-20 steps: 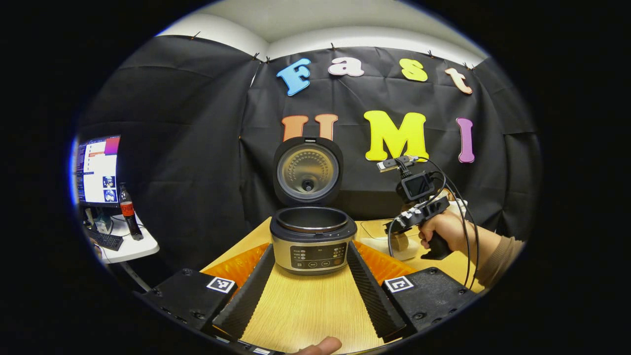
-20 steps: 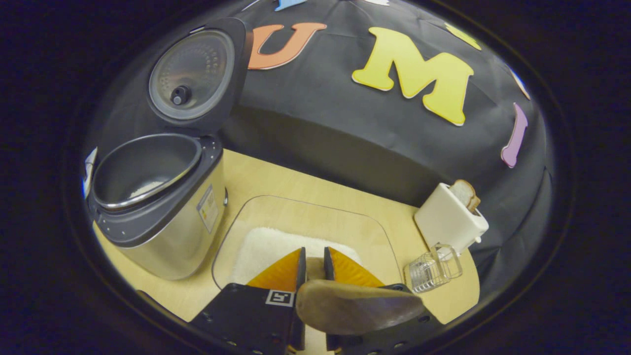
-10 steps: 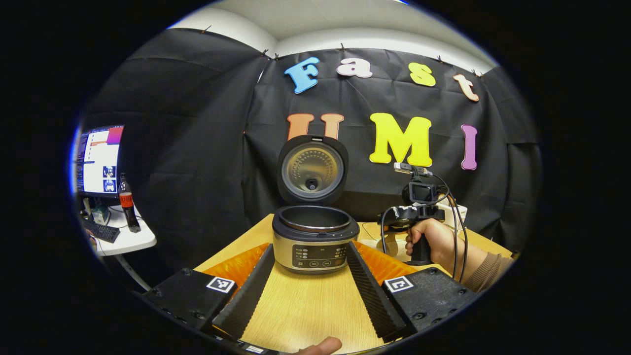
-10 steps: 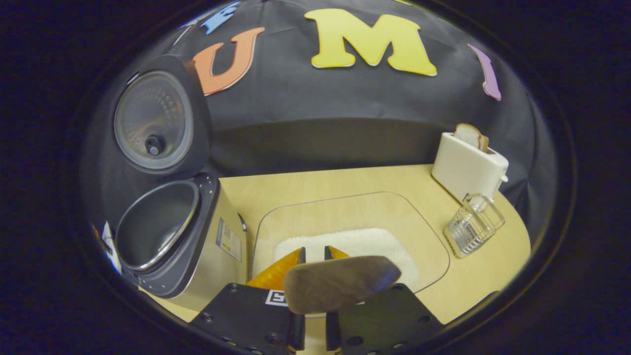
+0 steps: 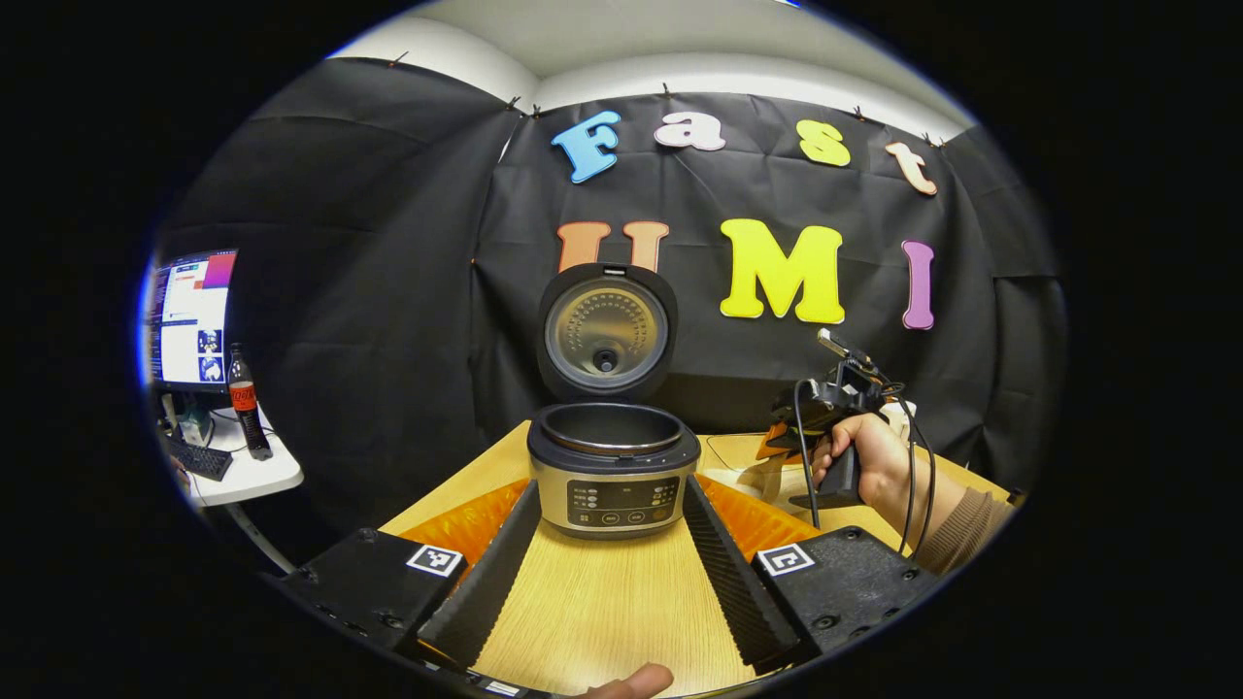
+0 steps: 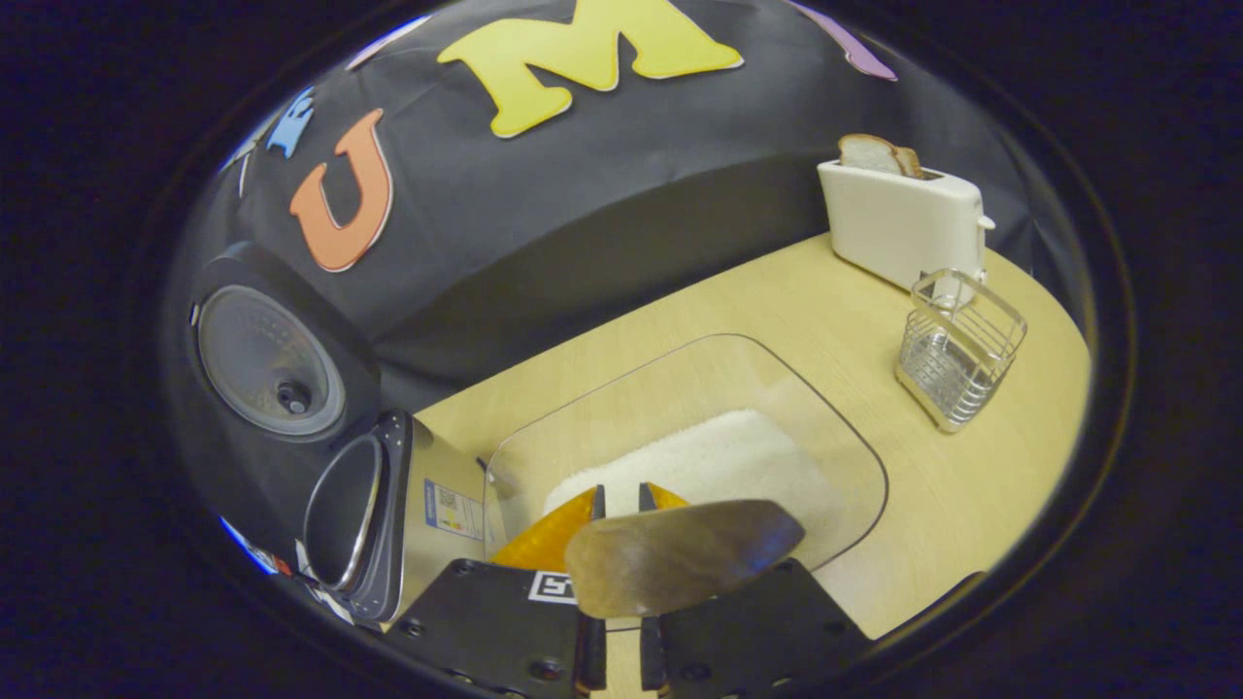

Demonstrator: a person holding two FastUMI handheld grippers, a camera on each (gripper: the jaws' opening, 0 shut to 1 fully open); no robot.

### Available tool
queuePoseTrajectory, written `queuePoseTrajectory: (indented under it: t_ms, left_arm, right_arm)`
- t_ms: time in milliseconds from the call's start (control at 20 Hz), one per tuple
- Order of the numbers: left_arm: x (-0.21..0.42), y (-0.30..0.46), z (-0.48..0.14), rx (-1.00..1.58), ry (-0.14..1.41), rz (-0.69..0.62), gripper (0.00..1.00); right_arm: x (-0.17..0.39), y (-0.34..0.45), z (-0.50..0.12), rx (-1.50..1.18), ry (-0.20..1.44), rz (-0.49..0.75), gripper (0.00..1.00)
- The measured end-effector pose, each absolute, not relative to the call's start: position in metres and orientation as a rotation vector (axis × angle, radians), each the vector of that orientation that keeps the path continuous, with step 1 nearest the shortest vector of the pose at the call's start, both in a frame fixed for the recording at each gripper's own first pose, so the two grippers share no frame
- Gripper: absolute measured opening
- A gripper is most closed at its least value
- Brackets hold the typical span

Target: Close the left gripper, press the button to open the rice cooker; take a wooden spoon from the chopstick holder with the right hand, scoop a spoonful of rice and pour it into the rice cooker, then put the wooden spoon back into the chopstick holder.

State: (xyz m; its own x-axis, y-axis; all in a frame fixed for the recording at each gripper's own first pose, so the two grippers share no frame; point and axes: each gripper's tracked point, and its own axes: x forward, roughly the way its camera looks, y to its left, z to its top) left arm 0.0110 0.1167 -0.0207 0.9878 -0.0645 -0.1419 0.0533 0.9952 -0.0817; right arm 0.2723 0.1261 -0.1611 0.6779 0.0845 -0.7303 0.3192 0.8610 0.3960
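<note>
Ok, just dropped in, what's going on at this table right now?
A person is working with a hand-held gripper in each hand. The rice cooker stands with its lid already open. The right hand-held gripper is shut on the wooden spoon, holding it above the glass tray of rice. The wire chopstick holder stands beside the toaster. The left hand-held gripper is open, facing the cooker's front.

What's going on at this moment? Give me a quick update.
Right gripper shut on wooden spoon, over the rice tray. Left gripper open, facing rice cooker, lid up. Chopstick holder beside the toaster; nothing in the way.
</note>
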Motion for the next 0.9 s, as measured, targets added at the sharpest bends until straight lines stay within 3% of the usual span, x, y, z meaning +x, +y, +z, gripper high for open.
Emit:
queuePoseTrajectory:
  t_ms: [550,900]
  left_arm:
    - [0.012,0.120,-0.023,-0.064,0.153,-0.044,0.94]
    - [0.012,0.121,-0.024,-0.052,0.152,-0.039,0.94]
  right_arm:
    - [0.274,0.135,-0.159,0.905,0.894,-0.084,0.17]
    - [0.273,0.116,-0.150,1.088,0.836,-0.148,0.16]
